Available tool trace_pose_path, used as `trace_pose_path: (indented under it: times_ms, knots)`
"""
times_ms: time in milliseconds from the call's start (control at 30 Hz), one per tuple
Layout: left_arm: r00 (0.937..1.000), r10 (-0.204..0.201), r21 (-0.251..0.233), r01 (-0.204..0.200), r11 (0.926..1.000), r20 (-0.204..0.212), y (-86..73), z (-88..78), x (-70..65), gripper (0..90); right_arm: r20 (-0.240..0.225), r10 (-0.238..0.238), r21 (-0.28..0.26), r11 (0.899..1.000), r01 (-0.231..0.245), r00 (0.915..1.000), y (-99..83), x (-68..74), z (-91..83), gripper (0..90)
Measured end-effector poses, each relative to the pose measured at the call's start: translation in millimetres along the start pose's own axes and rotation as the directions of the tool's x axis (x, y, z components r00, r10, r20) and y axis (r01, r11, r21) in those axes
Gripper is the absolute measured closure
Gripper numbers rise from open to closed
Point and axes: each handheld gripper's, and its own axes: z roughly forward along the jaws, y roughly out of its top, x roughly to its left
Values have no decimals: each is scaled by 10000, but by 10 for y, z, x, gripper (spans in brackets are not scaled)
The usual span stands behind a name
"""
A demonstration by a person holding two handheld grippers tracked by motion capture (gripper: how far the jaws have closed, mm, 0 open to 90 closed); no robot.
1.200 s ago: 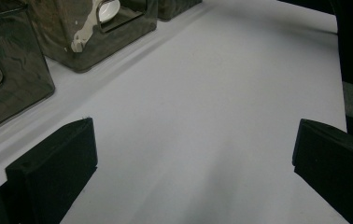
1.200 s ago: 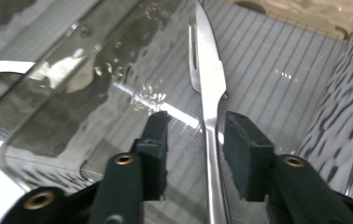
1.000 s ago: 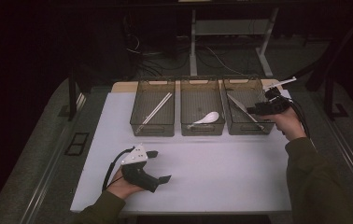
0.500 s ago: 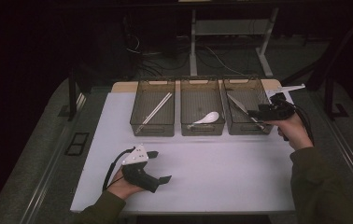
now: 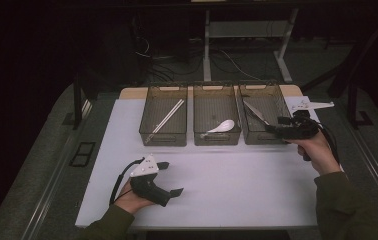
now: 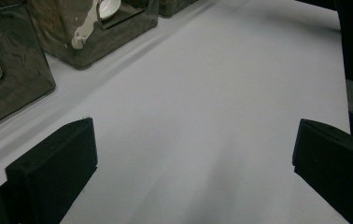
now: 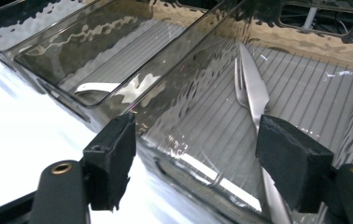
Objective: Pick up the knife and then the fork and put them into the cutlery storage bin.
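Cutlery (image 7: 254,88) — a knife over a fork — lies in the right bin (image 5: 263,107). Right gripper (image 5: 273,131) at its near corner has just been opening, nothing between its jaws. Left gripper (image 5: 173,178) rests released on the table (image 5: 237,175).

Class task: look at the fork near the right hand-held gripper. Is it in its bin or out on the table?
In. The fork lies flat on the ridged floor of the right bin, inside its walls.

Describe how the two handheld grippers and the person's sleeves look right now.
Both are black pistol-shaped bodies with two blocky black jaws. The left gripper carries a pale grey three-cornered plate and a black cable looping behind it. The right gripper trails a black cable too. Both sleeves are dark olive green.
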Motion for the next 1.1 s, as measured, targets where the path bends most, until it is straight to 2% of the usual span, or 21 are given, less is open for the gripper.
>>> trace_pose_path:
  times_ms: [267, 433, 833, 1100]
  knots:
    - [10000, 10, -12, -10, 10000, -10, 1, -3, 0, 0, 97, -600, 90, 9982, 599, 9982, -168, 187, -2, 229]
    - [10000, 4, -19, -4, 10000, -10, 1, -6, 3, 0, 44, -908, -179, 9957, 909, 9959, -237, 287, -58, 206]
    - [10000, 8, -78, -8, 10000, -21, 3, -13, 1, 0, -291, -1143, -638, 9916, 1123, 9930, -419, 473, -182, 189]
    - [10000, 68, -72, -68, 10000, -4, 7, -16, -4, 0, -526, -1312, -551, 9902, 1283, 9900, -622, 575, -228, 176]
